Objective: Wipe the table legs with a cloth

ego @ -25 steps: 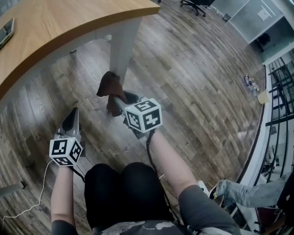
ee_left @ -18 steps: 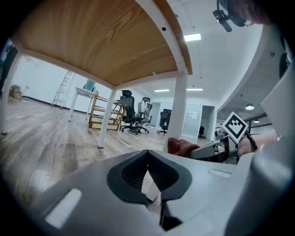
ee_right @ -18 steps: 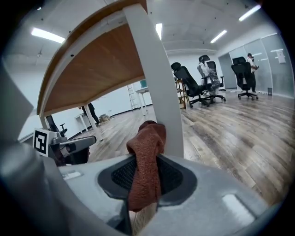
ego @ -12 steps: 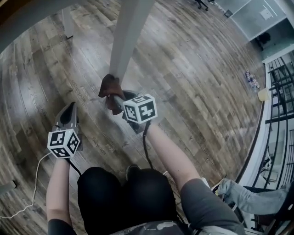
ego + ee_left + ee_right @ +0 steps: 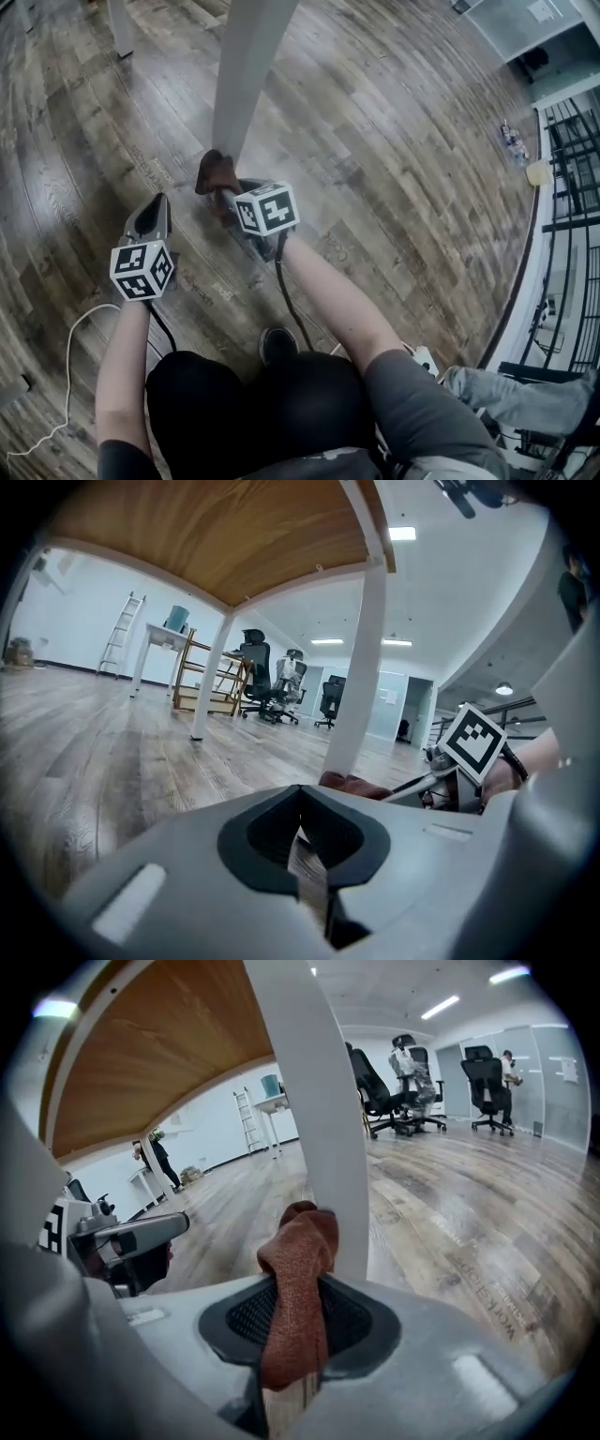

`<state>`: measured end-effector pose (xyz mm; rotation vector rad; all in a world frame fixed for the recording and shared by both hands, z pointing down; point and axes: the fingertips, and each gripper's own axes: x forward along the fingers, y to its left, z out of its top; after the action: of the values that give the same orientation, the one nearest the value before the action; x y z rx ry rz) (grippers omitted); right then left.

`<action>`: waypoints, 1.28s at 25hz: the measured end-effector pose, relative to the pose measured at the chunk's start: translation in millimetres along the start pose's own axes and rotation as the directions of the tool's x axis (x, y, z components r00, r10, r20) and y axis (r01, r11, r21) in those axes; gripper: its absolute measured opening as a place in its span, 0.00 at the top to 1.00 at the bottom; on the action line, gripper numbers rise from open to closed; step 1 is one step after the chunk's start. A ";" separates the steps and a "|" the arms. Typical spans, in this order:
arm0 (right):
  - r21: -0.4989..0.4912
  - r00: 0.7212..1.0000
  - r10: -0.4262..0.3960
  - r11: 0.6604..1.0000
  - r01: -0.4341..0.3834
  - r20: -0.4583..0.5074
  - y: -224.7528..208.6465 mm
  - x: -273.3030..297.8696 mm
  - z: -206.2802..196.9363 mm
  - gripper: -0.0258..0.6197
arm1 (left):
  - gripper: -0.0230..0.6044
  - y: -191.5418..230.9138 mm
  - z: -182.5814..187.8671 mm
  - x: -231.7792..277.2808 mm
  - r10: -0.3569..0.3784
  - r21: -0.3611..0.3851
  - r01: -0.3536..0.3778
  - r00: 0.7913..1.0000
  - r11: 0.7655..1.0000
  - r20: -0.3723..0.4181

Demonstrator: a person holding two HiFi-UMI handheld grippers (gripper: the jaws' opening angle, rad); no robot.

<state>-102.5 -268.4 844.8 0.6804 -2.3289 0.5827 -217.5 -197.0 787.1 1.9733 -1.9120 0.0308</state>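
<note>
Jaws of the right gripper (image 5: 298,1340) are clamped tight on a rust-brown cloth (image 5: 300,1260). Its bunched free end is pressed against the white counter leg (image 5: 314,1110), low down near the wood floor (image 5: 394,141), upper centre-left of the head view; held that way, probably so the loose fold can rub the foot of the leg. Left gripper (image 5: 305,855), lower left of the head view: jaws closed on nothing, held near the leg but clear of it, seemingly idle while the right one wipes.

Right gripper (image 5: 225,194) forward, jaws clamped on cloth (image 5: 214,173); left gripper (image 5: 153,208) alongside, jaws together.
</note>
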 end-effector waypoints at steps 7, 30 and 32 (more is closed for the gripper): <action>0.022 0.986 -0.038 0.999 0.042 -0.164 -13.2 31.0 -57.6 0.81 | 0.93 2.4 -33.0 -3.5 -0.002 0.015 0.003 0.997 1.000 -0.074; -0.144 0.850 -0.015 0.984 0.107 0.527 26.0 -218.2 191.8 0.81 | 0.93 -14.4 186.9 -32.2 -0.086 0.176 0.060 0.986 0.983 0.146; -0.165 0.801 0.003 0.979 0.120 0.599 33.3 -252.8 229.9 0.81 | 0.93 -33.2 219.7 -35.2 -0.131 0.177 0.098 0.974 0.979 0.183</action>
<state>-57.3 -290.6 505.2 0.9419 -2.8825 0.0961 -243.1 -227.4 565.7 2.2712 -1.9659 -0.0354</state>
